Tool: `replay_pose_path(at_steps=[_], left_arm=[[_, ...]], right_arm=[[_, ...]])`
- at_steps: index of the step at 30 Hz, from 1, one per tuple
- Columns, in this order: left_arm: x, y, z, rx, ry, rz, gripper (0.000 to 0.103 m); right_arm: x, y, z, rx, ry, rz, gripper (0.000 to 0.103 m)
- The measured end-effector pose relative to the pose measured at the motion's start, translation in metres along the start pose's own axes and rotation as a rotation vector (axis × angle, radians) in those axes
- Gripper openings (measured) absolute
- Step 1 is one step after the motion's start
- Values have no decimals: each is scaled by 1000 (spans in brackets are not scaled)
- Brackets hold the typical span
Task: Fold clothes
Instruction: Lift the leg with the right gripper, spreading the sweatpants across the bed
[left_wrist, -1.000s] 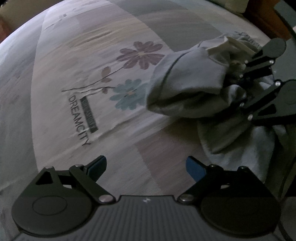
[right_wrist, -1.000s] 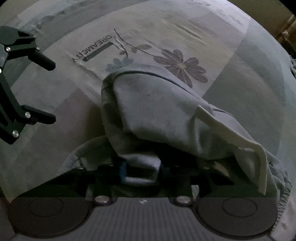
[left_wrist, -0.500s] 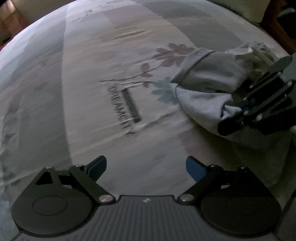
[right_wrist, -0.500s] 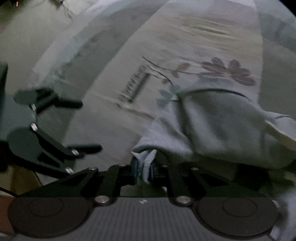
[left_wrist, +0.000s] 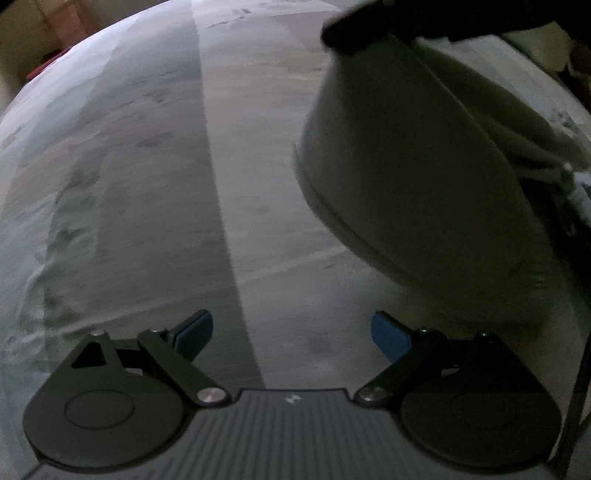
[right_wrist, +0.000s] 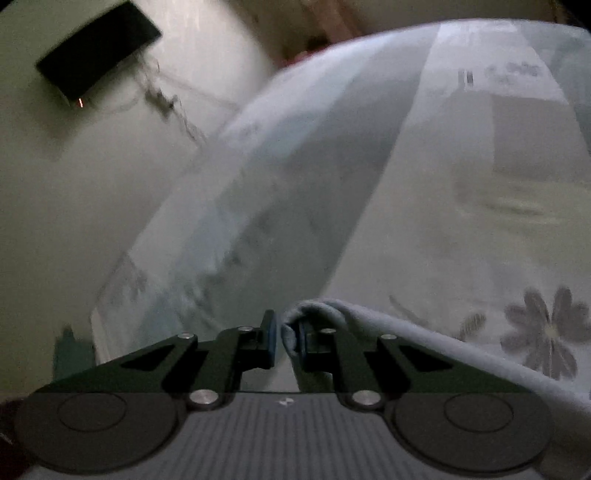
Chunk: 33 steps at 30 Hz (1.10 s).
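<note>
A: Where is the garment (left_wrist: 406, 166)?
B: Lifted above the bed (left_wrist: 166, 184), pinched in the right tool (right_wrist: 286, 338), trailing toward four o'clock.
A: The left tool (left_wrist: 291, 332)?
B: Spread wide, holding nothing; cloth hangs at its two o'clock.

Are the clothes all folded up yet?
Not yet. Nothing looks folded so far. The right gripper is pinching an edge of the grey garment and holding it up over the flowered bedsheet. The left gripper is open and holds nothing. Laying the garment flat and folding it is left.
</note>
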<state>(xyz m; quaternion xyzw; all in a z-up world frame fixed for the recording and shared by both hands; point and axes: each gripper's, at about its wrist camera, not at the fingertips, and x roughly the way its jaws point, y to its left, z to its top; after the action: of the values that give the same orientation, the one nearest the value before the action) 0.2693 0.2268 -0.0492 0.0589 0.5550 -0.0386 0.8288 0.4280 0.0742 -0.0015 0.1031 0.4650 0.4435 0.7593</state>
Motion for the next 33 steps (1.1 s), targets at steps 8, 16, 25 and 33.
replay_pose_path(at_steps=[8, 16, 25, 33], left_arm=[[7, 4, 1, -34, 5, -8, 93], [16, -13, 8, -37, 15, -44, 93], [20, -56, 25, 27, 18, -81, 93], [11, -71, 31, 41, 24, -62, 93]], right_arm=[[5, -27, -22, 42, 131, -108, 42], [-25, -61, -83, -15, 249, -289, 44], [-28, -89, -124, -39, 303, -363, 53], [-31, -70, -141, 40, 394, -76, 35]])
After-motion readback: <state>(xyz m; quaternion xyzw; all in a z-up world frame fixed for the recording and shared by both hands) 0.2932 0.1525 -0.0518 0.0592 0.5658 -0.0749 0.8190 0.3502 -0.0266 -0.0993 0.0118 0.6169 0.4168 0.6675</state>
